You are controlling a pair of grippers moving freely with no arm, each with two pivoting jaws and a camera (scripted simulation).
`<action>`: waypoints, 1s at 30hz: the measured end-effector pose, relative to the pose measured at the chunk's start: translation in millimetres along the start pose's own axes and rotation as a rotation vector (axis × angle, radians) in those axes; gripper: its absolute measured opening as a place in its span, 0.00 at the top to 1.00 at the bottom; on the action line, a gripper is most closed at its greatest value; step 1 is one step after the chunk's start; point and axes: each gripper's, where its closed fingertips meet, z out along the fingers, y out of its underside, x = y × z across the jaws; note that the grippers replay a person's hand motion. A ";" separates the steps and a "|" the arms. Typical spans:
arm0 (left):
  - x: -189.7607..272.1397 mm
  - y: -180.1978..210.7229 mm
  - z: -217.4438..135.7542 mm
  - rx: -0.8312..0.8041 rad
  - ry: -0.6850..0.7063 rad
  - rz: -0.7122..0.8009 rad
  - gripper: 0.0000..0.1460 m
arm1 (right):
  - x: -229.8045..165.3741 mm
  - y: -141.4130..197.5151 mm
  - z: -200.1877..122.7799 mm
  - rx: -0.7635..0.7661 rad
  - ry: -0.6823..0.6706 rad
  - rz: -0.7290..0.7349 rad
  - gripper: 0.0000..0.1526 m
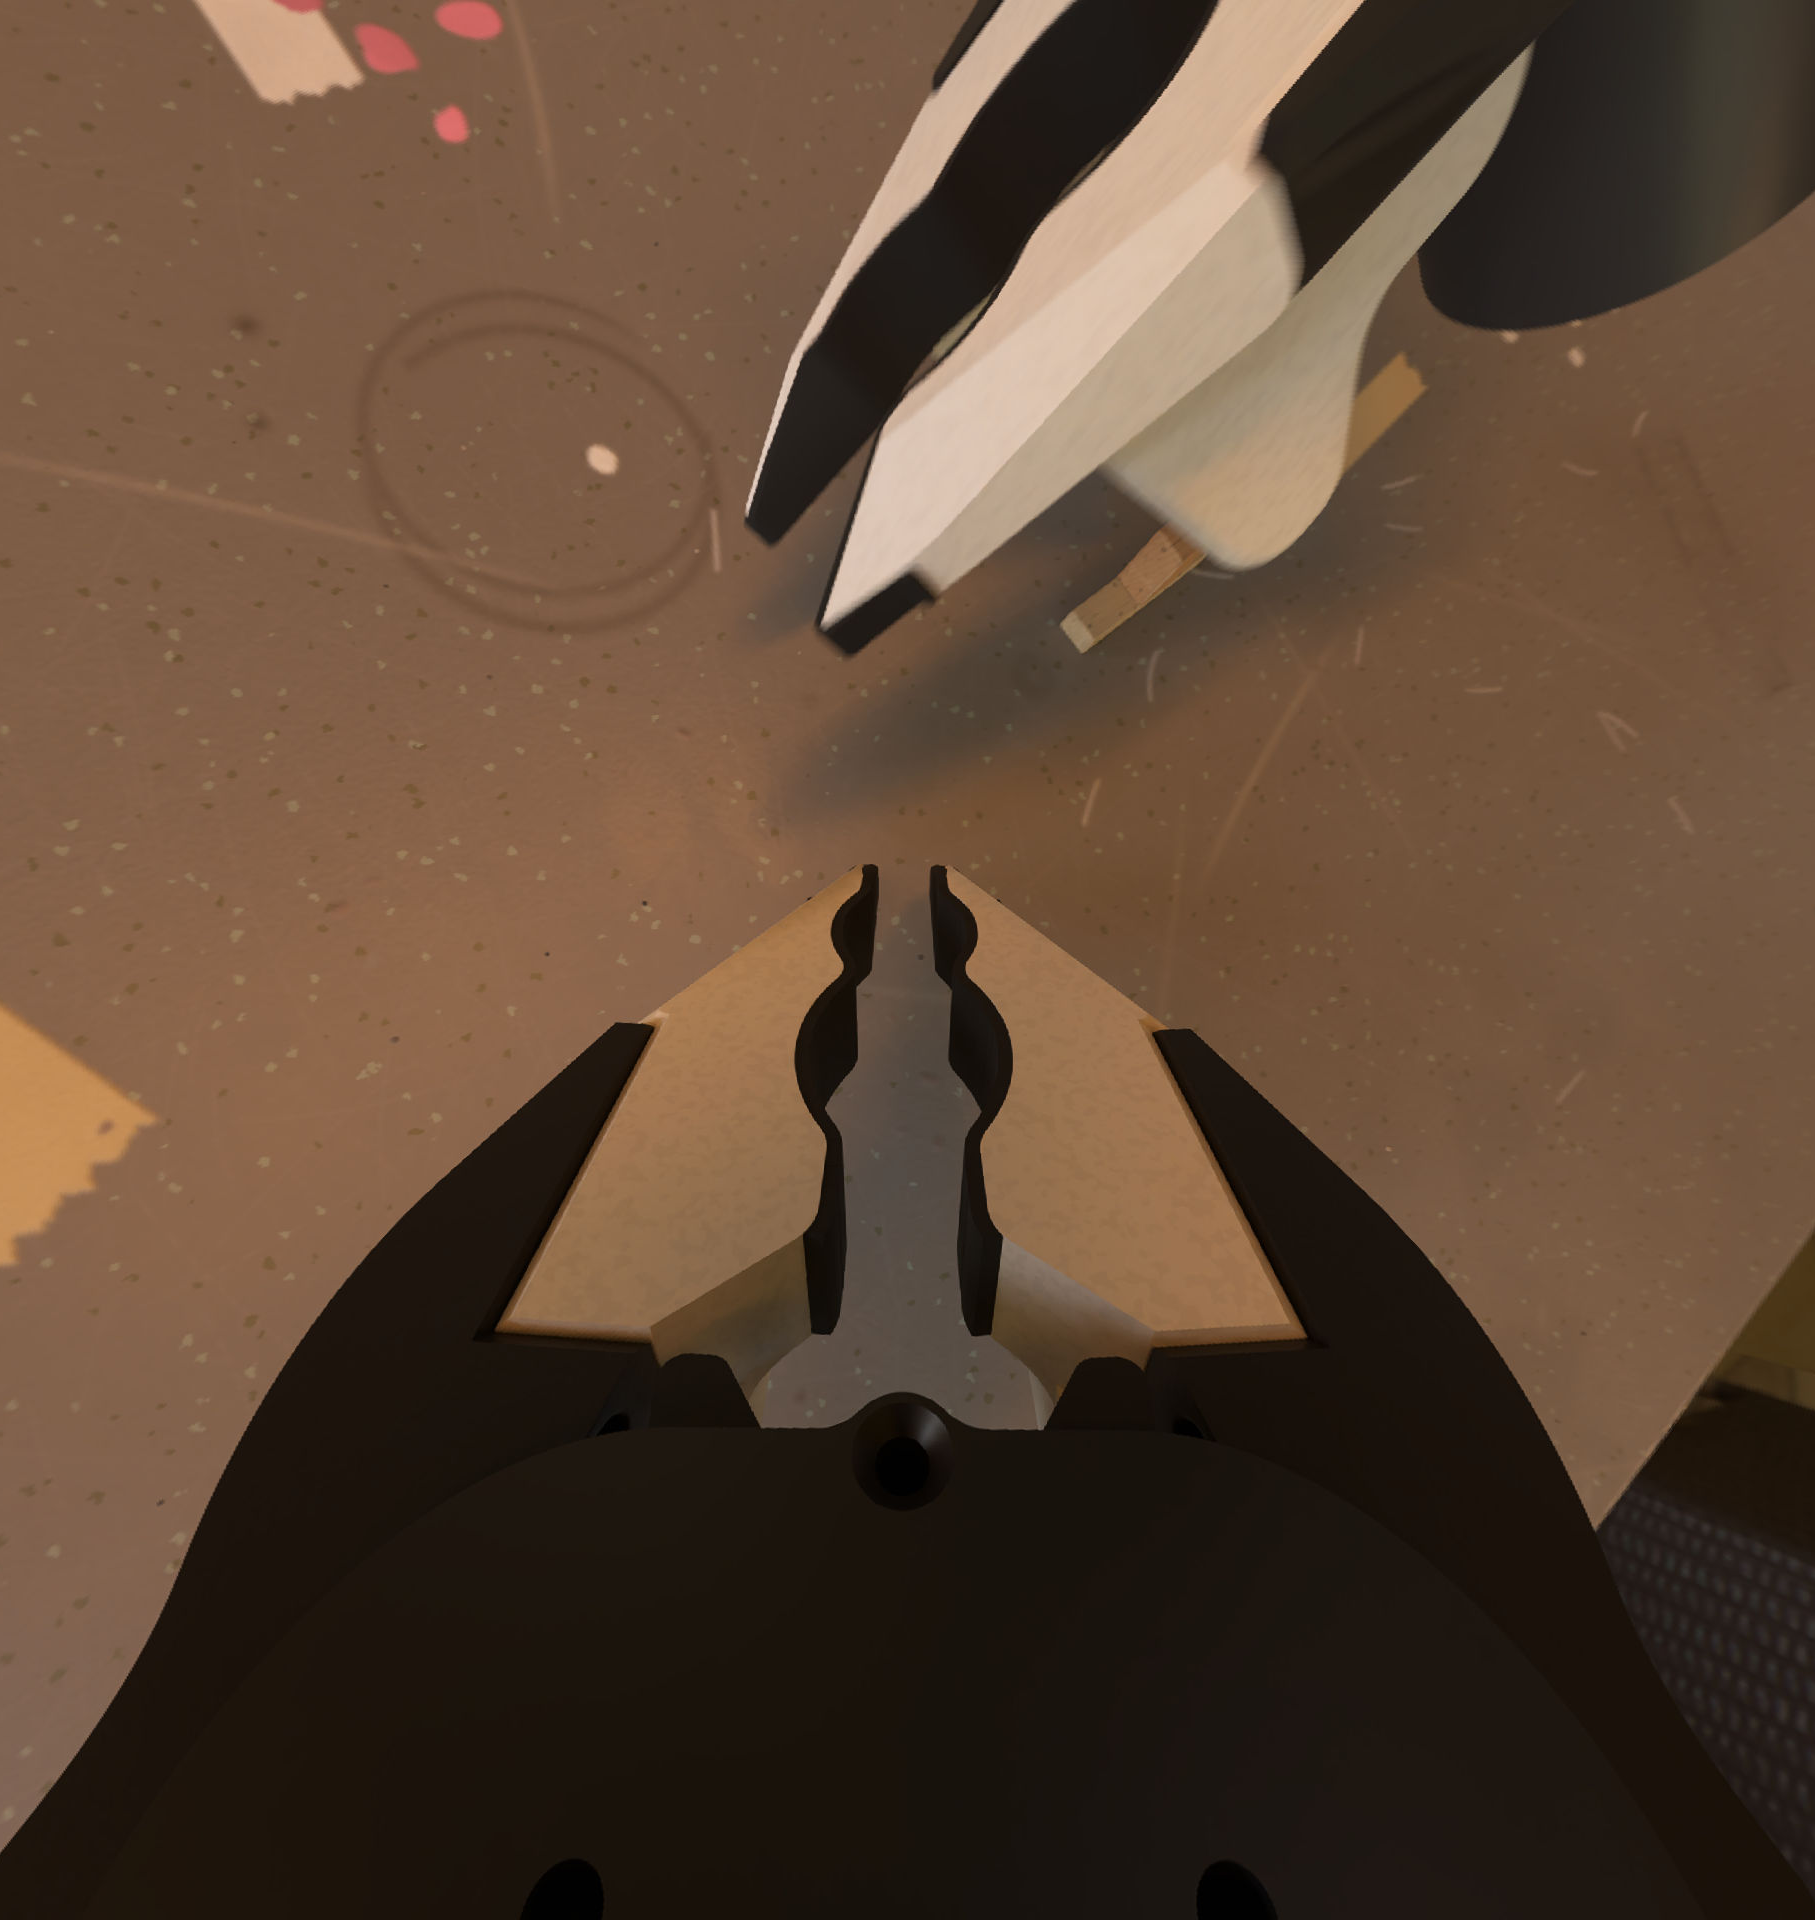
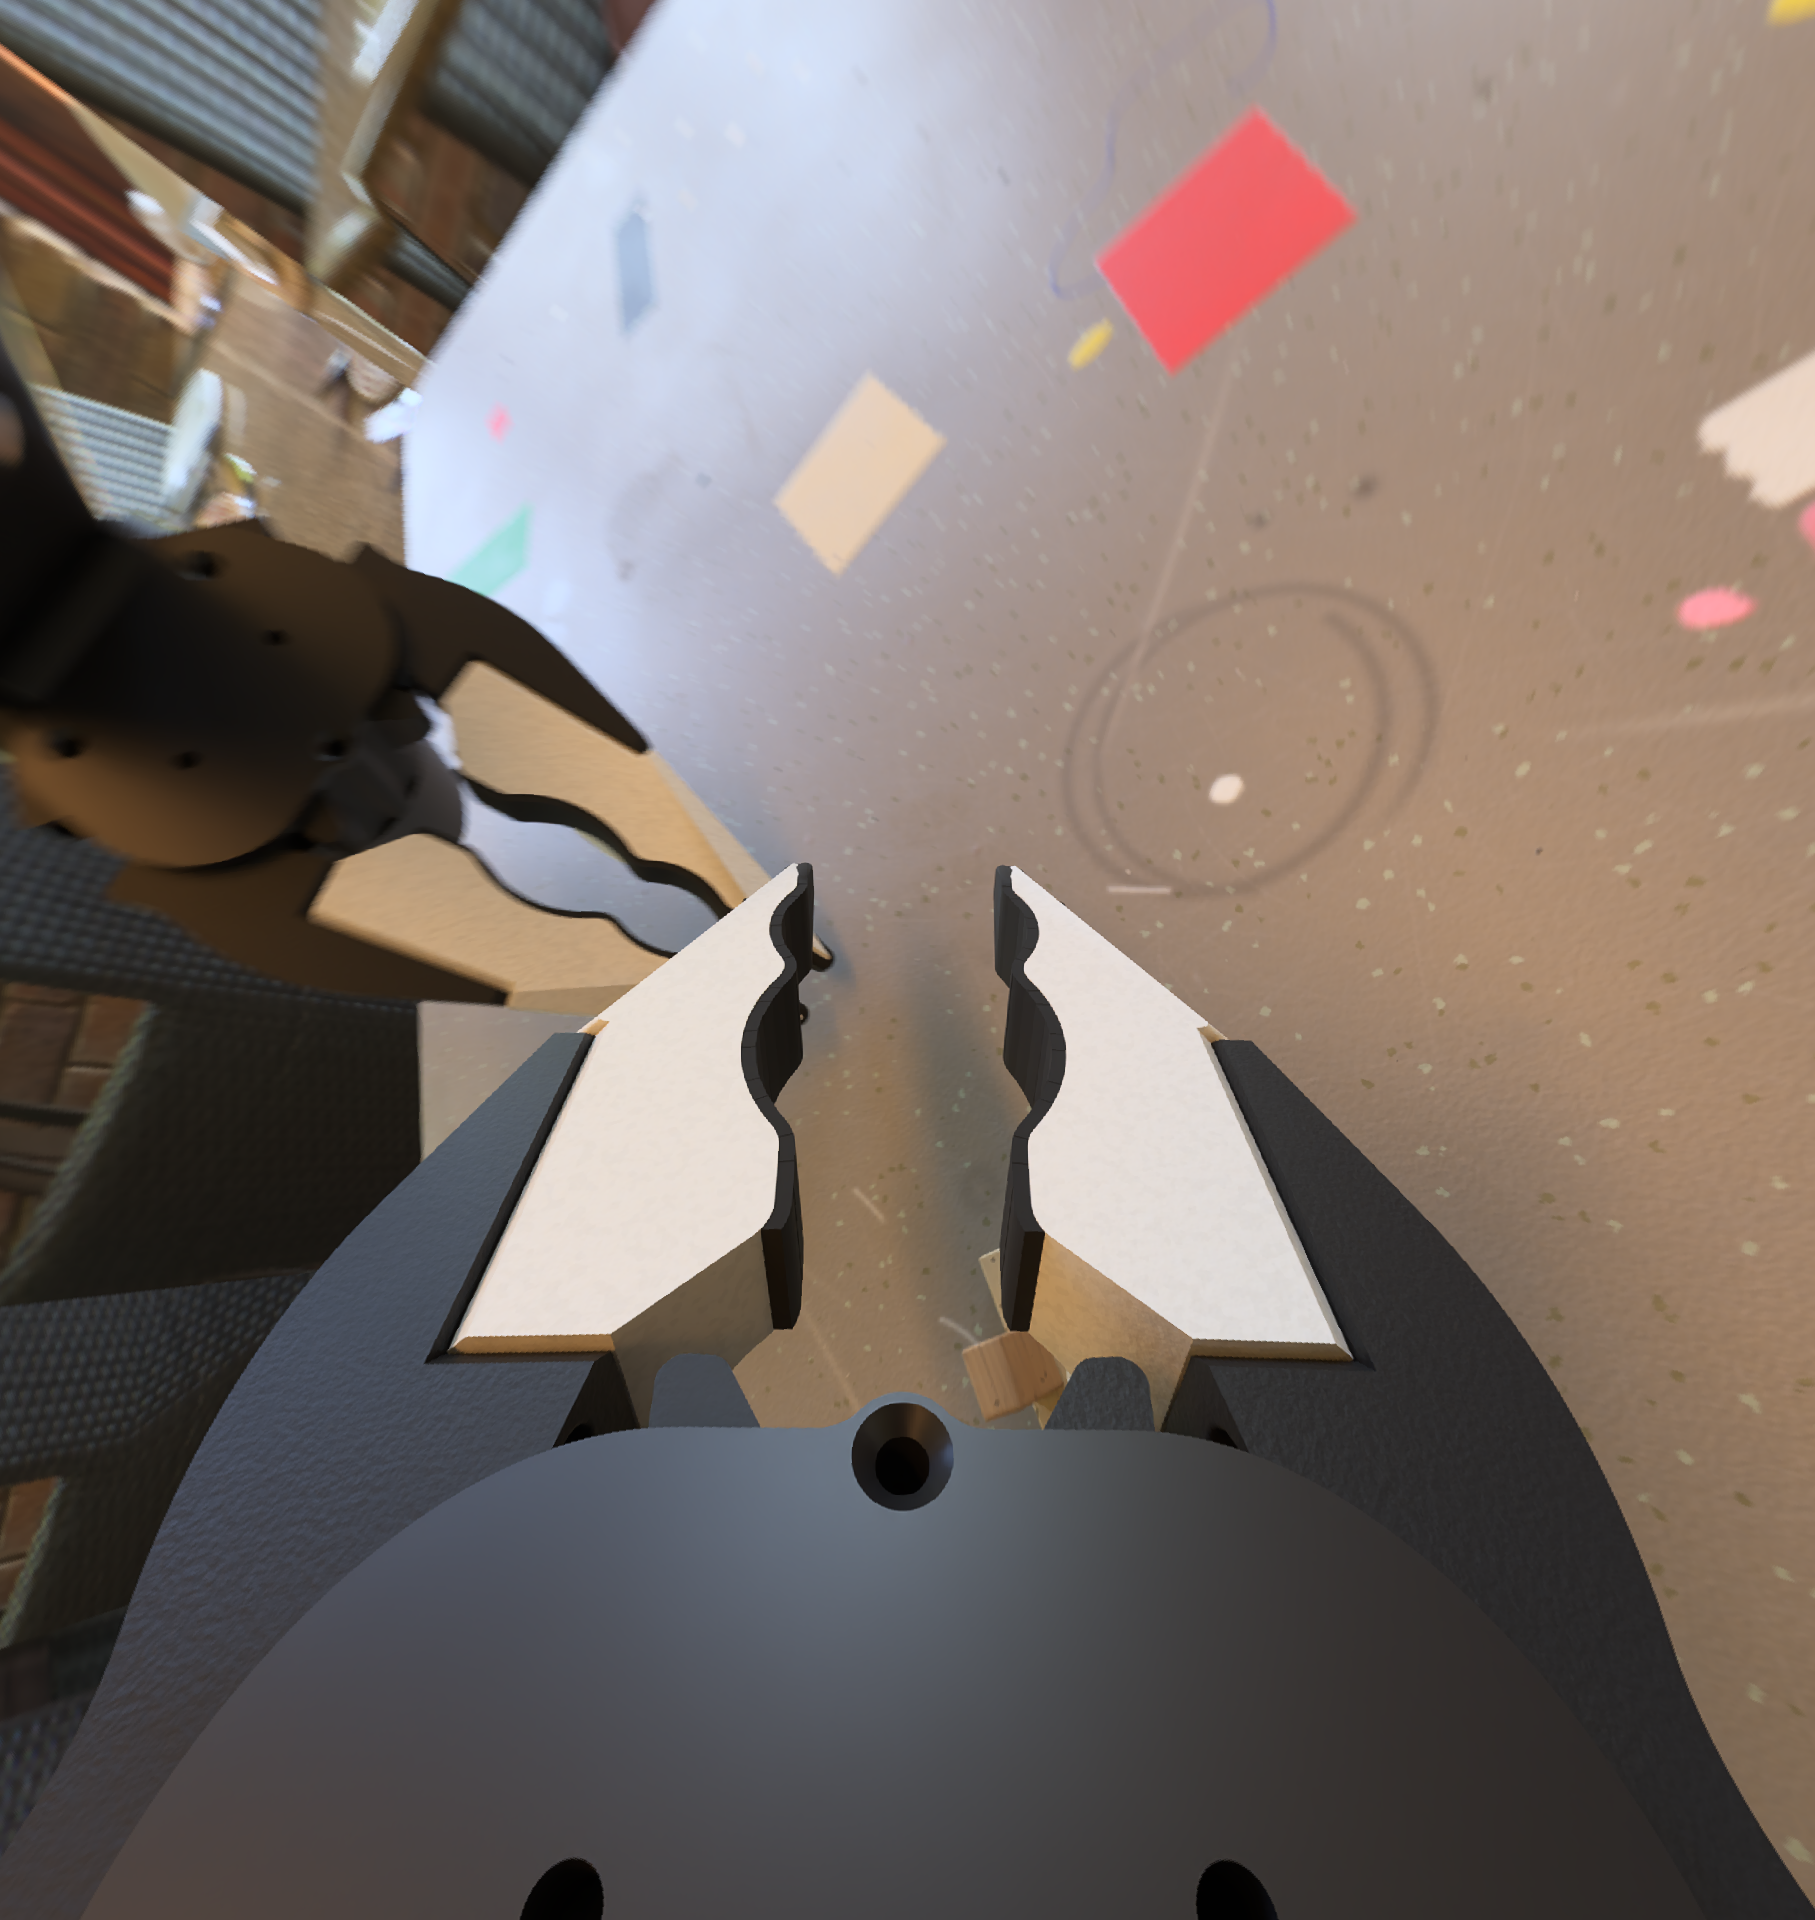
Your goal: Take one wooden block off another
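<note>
Pale wooden blocks (image 2: 1002,1377) show low between my right gripper's fingers, close to its palm. They lie on the speckled brown table and I cannot tell how they are stacked. In the left wrist view only the ends of a wooden block (image 1: 1131,601) show from under the right gripper. My right gripper (image 2: 901,878) is open and empty, and hangs over the blocks; it also shows in the left wrist view (image 1: 830,582). My left gripper (image 1: 903,873) is all but shut on nothing, with a thin slit between the pads. It points at the table just short of the blocks and also shows in the right wrist view (image 2: 778,935).
The table is marked with flat patches: a red rectangle (image 2: 1225,239), a tan rectangle (image 2: 861,473), a torn tan patch (image 1: 20,1122), pink spots and a drawn ring (image 1: 539,468). The table's edge (image 1: 1713,1299) runs at lower right, with dark textured floor (image 1: 1765,1662) beyond it.
</note>
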 end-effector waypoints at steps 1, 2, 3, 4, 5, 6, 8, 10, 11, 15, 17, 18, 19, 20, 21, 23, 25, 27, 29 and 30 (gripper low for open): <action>1.7 -1.0 -0.5 0.006 0.016 -0.007 0.93 | -4.4 -4.2 -7.7 0.029 -0.031 -0.017 0.77; 4.3 -3.4 -2.2 0.021 0.037 -0.019 0.91 | -7.2 -7.6 -17.2 0.054 -0.050 -0.035 0.77; 7.5 -7.3 -5.5 0.045 0.064 -0.036 0.88 | -7.3 -10.2 -28.5 0.083 -0.049 -0.069 0.77; 10.5 -11.7 -10.5 0.074 0.089 -0.048 0.87 | -4.3 -11.0 -41.2 0.113 -0.026 -0.119 0.77; 11.7 -14.7 -16.0 0.093 0.100 -0.047 0.86 | 0.9 -9.4 -53.6 0.134 0.011 -0.178 0.77; 11.1 -15.8 -21.2 0.098 0.088 -0.035 0.86 | 7.8 -5.4 -65.3 0.145 0.050 -0.245 0.76; 10.5 -15.0 -28.5 0.079 0.042 0.007 0.85 | 25.3 10.7 -83.3 0.135 0.123 -0.376 0.75; 18.4 -15.8 -28.0 0.060 0.038 0.047 0.85 | 38.1 33.4 -90.5 0.103 0.136 -0.457 0.76; 25.5 -17.6 -24.6 0.054 0.051 0.063 0.85 | 40.0 44.3 -90.7 0.088 0.116 -0.472 0.76; 49.6 -26.5 2.3 0.009 0.054 0.162 0.85 | 38.3 76.6 -82.7 -0.020 0.066 -0.528 0.77; 51.3 -27.4 14.9 -0.037 0.030 0.204 0.85 | 39.2 81.9 -77.0 -0.061 0.086 -0.581 0.77; 51.5 -28.1 18.7 -0.050 0.031 0.213 0.85 | 39.0 82.8 -74.8 -0.071 0.089 -0.597 0.77; 50.7 -29.2 20.8 -0.055 0.036 0.218 0.85 | 38.0 82.7 -73.1 -0.067 0.085 -0.606 0.77; 48.6 -30.1 21.7 -0.056 0.038 0.221 0.84 | 37.3 82.9 -72.1 -0.062 0.079 -0.606 0.77; 45.5 -30.6 22.0 -0.058 0.033 0.223 0.84 | 37.2 83.1 -71.6 -0.063 0.076 -0.605 0.77; 39.8 -29.9 22.9 -0.076 0.033 0.231 0.83 | 37.3 82.1 -71.0 -0.061 0.083 -0.613 0.78; 35.5 -29.0 25.2 -0.097 0.035 0.281 0.82 | 34.7 80.5 -68.5 -0.054 0.081 -0.629 0.78; 32.9 -28.2 28.4 -0.117 0.045 0.333 0.83 | 29.4 77.9 -63.3 -0.038 0.063 -0.645 0.79; 33.1 -27.6 32.3 -0.136 0.079 0.326 0.83 | 25.5 76.2 -57.0 -0.036 0.060 -0.650 0.79; 33.7 -28.0 34.1 -0.137 0.094 0.314 0.84 | 24.0 76.3 -54.2 -0.044 0.058 -0.657 0.81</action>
